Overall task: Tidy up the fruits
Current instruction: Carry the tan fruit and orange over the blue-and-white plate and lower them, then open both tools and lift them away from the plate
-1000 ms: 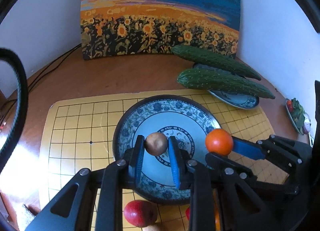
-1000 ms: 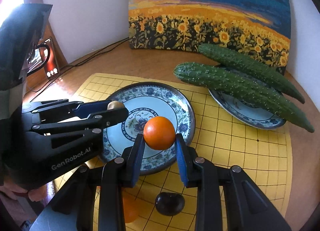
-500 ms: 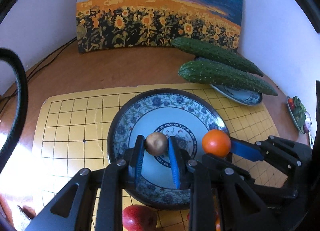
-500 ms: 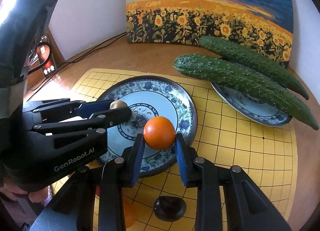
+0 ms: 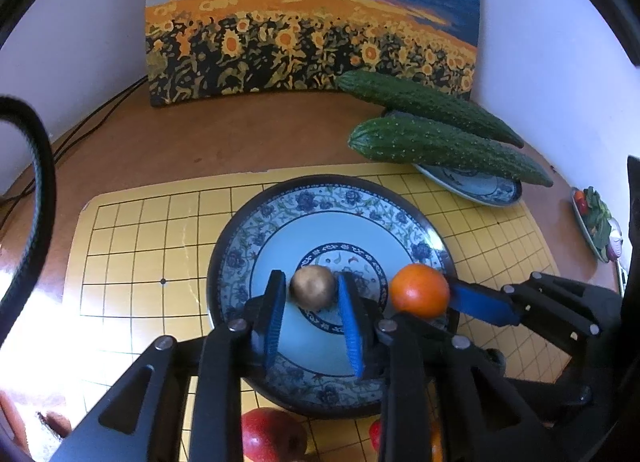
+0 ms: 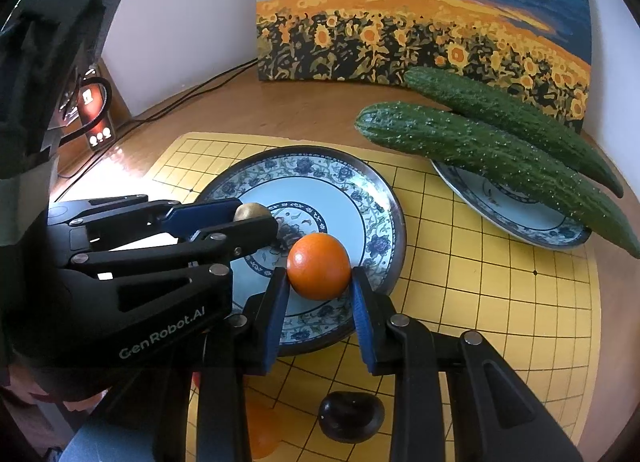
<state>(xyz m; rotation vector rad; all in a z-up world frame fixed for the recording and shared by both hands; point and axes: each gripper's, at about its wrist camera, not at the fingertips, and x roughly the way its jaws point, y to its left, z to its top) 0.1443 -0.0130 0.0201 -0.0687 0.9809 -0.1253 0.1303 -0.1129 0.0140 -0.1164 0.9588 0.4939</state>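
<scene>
Brown wooden tabletop (image 5: 224, 142) was pushed up against a white wall, with a sunflower painting (image 5: 312, 22) leaning at the back and a yellow grid board (image 5: 132, 246) laid across it. On the board sat a blue-and-white patterned plate (image 5: 240, 258), and both tools were hovering over it.

Left hand-held gripper (image 5: 313, 290) had a small brown round fruit (image 5: 313, 287) between its blue pads (image 5: 276, 314). Its jaws had just been opening a touch, and in the left wrist view you could see a sliver of gap on the fruit's left side, so the squeeze looked let go.

Right hand-held gripper (image 6: 319, 282) was clamped on an orange (image 6: 319, 265), pads touching both sides, over the plate's near right rim.

Off to the right, two cucumbers (image 6: 492, 146) lay across a second plate (image 6: 520, 218). A red apple (image 5: 272, 438) and a dark fruit (image 6: 351, 416) were on the board just in front of the main plate.
</scene>
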